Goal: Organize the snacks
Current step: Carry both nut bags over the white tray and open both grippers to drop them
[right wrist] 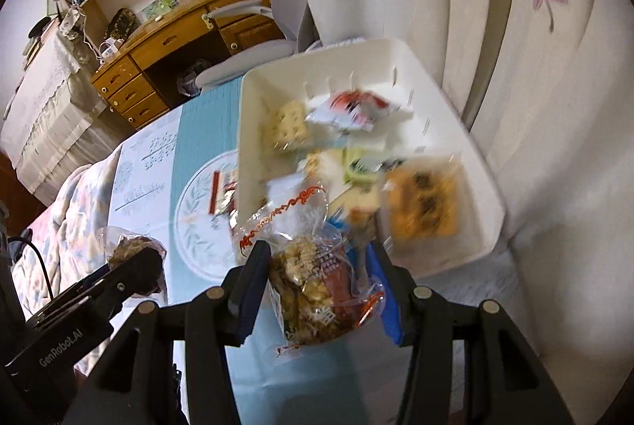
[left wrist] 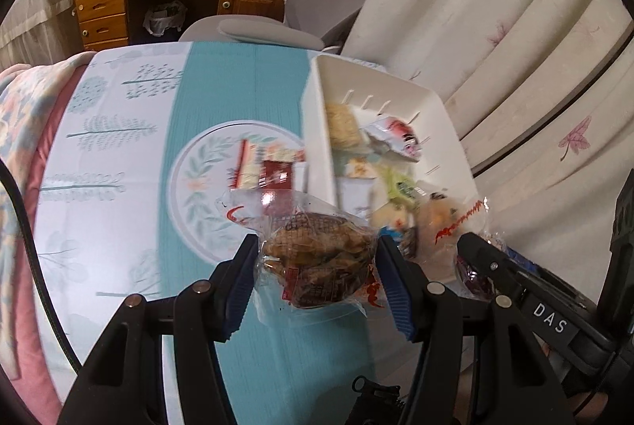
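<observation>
Snacks carried two at a time: left gripper [left wrist: 317, 266] clamps a brown pastry bag [left wrist: 317, 262], right gripper [right wrist: 317, 286] a puffed-grain bag [right wrist: 313, 290], both pinched across the middle, apparently bound for the white bin [right wrist: 487, 187] already holding blurred packets, one packet [left wrist: 263, 173] left on the cloth.

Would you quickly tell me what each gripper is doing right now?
Left gripper: closed on a dark brown wrapped snack.
Right gripper: closed on a pale puffed wrapped snack.

Left black two-finger gripper [left wrist: 317, 266]: blue ribbed pads, brass-coloured pivot screws, "GenRobot.AI" on housing. Right black two-finger gripper [right wrist: 317, 282]: same build, "DAS" label.
</observation>
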`<action>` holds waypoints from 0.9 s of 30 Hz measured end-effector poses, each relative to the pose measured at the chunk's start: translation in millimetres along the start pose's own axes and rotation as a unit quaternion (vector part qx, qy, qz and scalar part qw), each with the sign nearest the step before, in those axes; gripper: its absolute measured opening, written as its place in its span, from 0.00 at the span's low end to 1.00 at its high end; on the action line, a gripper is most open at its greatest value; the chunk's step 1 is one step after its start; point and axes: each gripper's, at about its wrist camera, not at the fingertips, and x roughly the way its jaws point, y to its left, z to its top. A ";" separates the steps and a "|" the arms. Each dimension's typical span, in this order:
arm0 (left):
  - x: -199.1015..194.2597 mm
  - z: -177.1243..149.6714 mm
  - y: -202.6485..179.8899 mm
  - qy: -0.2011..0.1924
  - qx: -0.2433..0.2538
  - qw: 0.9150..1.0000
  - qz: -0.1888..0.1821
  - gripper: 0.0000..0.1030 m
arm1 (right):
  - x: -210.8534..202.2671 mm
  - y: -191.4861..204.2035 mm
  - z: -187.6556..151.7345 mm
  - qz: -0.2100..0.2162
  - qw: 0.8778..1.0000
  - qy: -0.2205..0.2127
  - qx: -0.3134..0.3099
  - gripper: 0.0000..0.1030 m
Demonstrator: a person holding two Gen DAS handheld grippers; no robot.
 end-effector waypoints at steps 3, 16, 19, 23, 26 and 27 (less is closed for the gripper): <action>9.3 3.8 -22.0 -0.008 0.003 1.000 0.000 0.57 | 0.5 -16.7 9.7 0.001 1.000 -0.007 -0.006 0.49; 51.2 15.0 -73.7 -0.015 0.005 1.000 0.005 0.65 | 6.1 -67.5 34.2 0.005 0.999 -0.026 -0.035 0.49; 59.1 13.9 -77.5 -0.005 -0.005 1.000 0.012 0.76 | 5.7 -69.5 34.9 0.027 0.998 -0.031 -0.043 0.52; 61.5 13.0 -79.3 -0.003 -0.011 1.000 0.017 0.77 | 2.0 -68.6 34.6 0.040 0.997 -0.044 -0.046 0.71; 58.2 10.9 -76.6 -0.003 -0.012 1.000 0.025 0.81 | 2.5 -69.2 34.5 0.043 0.997 -0.044 -0.042 0.71; 56.9 10.4 -75.1 -0.002 -0.015 1.000 0.027 0.82 | 3.0 -69.4 33.7 0.044 0.997 -0.042 -0.040 0.71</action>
